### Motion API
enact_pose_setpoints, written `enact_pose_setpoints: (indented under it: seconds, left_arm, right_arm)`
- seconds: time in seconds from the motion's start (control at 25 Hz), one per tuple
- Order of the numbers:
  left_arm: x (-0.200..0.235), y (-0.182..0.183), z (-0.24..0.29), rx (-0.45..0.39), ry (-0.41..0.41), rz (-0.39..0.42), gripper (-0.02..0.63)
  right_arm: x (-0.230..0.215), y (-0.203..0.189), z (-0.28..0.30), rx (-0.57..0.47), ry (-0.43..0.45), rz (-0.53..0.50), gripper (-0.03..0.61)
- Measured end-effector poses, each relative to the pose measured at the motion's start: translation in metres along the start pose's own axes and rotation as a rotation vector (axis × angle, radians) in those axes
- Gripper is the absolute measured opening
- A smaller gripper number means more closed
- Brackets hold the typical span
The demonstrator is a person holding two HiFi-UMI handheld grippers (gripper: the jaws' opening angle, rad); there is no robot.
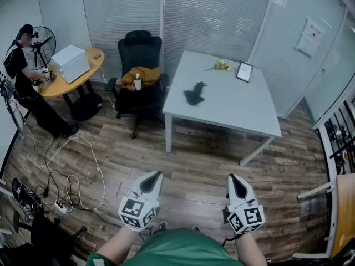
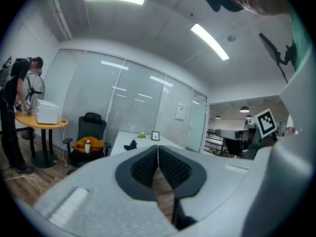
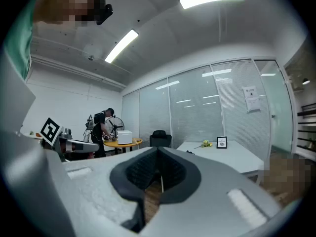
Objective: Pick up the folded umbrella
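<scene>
While the person stands on the wooden floor (image 1: 199, 159) well back from the white table (image 1: 233, 112), the folded umbrella (image 1: 194, 93) lies on that table's near left part, a black bundle resting apart from everything else. A small picture frame (image 1: 244, 71) stands upright near the table's far edge, with a yellow-green object (image 1: 222, 65) just beside it. The left claw (image 1: 158, 174) is closed with its pads together and nothing between them. The right claw (image 1: 232, 177) is likewise closed and empty. Both point roughly level toward the table. Left of the table sits a black office chair (image 1: 138, 46) with an orange garment (image 1: 145, 74) on its seat.
</scene>
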State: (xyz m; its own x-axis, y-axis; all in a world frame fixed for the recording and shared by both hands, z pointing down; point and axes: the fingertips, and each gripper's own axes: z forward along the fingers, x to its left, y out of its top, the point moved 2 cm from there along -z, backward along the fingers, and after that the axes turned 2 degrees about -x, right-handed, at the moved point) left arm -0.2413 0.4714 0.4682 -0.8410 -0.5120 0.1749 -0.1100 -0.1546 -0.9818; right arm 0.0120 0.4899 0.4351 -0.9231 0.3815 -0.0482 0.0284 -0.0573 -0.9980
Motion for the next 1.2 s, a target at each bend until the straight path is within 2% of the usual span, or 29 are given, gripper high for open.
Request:
enact_pose_setpoints:
  seconds: [0.32, 0.52, 0.76, 0.92, 1.2]
  left_arm:
    - [0.027, -0.008, -0.001, 0.018, -0.028, -0.013, 0.012]
    - [0.039, -0.019, 0.007, 0.048, -0.038, -0.041, 0.012]
    - [0.056, -0.026, 0.039, 0.084, 0.003, -0.054, 0.012]
    - [0.071, -0.026, 0.068, 0.112, 0.072, -0.059, 0.012]
    - [0.070, 0.006, 0.139, 0.080, 0.131, -0.023, 0.012]
  right_arm:
    - [0.017, -0.007, 0.013, 0.012, -0.036, 0.006, 0.003]
    - [0.016, -0.024, 0.020, 0.073, -0.066, -0.035, 0.003]
    - [-0.012, -0.035, 0.055, 0.103, -0.067, -0.006, 0.003]
    - [-0.036, -0.031, 0.092, 0.056, -0.024, 0.029, 0.003]
    - [-0.098, -0.012, 0.146, -0.015, 0.040, 0.072, 0.003]
